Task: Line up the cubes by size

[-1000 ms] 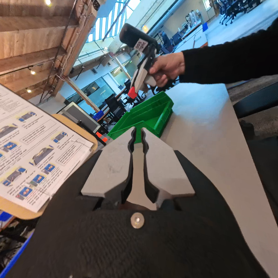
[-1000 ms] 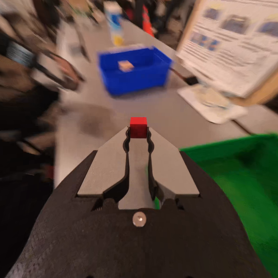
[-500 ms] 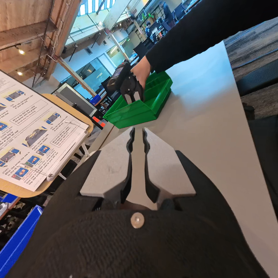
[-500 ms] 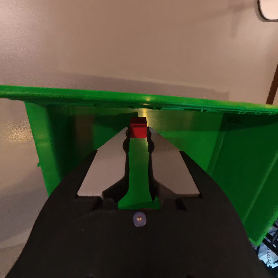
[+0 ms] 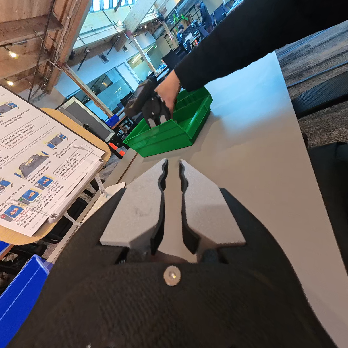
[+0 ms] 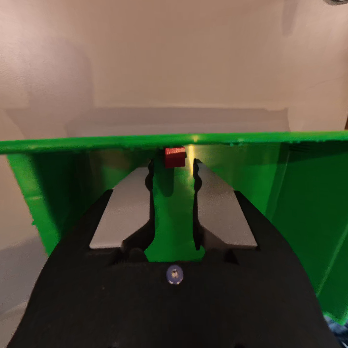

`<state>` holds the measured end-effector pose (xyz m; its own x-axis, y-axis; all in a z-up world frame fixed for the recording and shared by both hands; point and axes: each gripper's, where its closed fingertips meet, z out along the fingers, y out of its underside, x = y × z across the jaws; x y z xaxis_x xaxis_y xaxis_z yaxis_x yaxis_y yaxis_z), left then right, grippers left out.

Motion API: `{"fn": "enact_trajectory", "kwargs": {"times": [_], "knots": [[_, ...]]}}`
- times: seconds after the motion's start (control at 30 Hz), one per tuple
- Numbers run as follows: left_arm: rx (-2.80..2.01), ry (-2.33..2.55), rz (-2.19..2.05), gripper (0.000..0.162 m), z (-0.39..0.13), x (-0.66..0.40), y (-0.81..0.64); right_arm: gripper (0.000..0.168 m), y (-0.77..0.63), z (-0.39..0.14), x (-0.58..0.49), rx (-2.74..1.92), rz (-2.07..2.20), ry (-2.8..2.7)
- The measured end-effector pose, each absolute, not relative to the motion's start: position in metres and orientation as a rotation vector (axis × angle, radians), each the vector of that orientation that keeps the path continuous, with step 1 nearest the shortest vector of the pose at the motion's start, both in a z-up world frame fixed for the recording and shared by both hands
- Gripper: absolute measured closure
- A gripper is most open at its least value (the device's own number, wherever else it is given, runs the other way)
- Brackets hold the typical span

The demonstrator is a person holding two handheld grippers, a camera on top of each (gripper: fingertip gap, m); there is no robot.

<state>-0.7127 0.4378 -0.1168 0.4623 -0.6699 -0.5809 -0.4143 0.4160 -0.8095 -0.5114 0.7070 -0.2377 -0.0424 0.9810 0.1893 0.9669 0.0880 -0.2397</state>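
A small red cube [image 6: 174,157] rests on the floor of the green bin [image 6: 244,169] against its far wall. My right gripper [image 6: 173,161] is open, with its tips just short of the cube on either side and not touching it. In the left wrist view the right gripper [image 5: 157,120] reaches down into the green bin [image 5: 169,139], held by a hand. My left gripper [image 5: 172,163] hovers over the grey table [image 5: 254,150] with a narrow gap between its fingers and nothing in it. No other cubes show.
An instruction board [image 5: 37,160] on a wooden stand is to the left of the table. A blue bin [image 5: 18,291] sits at the lower left. A black sleeve [image 5: 244,47] crosses above the table. The table's right edge drops to dark floor.
My right gripper carried the red cube into the green bin, then opened and let it go by the far wall. My left gripper stayed empty and tilted slightly.
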Motion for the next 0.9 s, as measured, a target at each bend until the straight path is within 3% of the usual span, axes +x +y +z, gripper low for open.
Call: {"fn": "enact_trajectory", "kwargs": {"times": [0.1, 0.37, 0.43, 0.7, 0.9], "knots": [[-1.191, 1.148, -0.200, 0.152, -0.114, -0.716, 0.435, 0.120, 0.699, -0.214, -0.510, -1.942, 0.194, -1.956], [-1.148, 1.140, -0.203, 0.152, -0.099, -0.717, 0.424, 0.140, 0.603, -0.201, -0.500, -1.894, 0.600, -2.018], [-1.145, 1.149, -0.187, 0.151, -0.098, -0.716, 0.423, 0.150, 0.596, -0.211, -0.490, -1.923, 0.546, -2.066], [-1.326, 1.212, -0.033, 0.146, -0.129, -0.739, 0.432, 0.148, 0.597, -0.234, -0.458, -2.007, 0.311, -2.108], [-1.472, 1.228, 0.044, 0.129, -0.143, -0.785, 0.430, 0.141, 0.593, -0.220, -0.440, -2.003, 0.364, -1.964]]}}
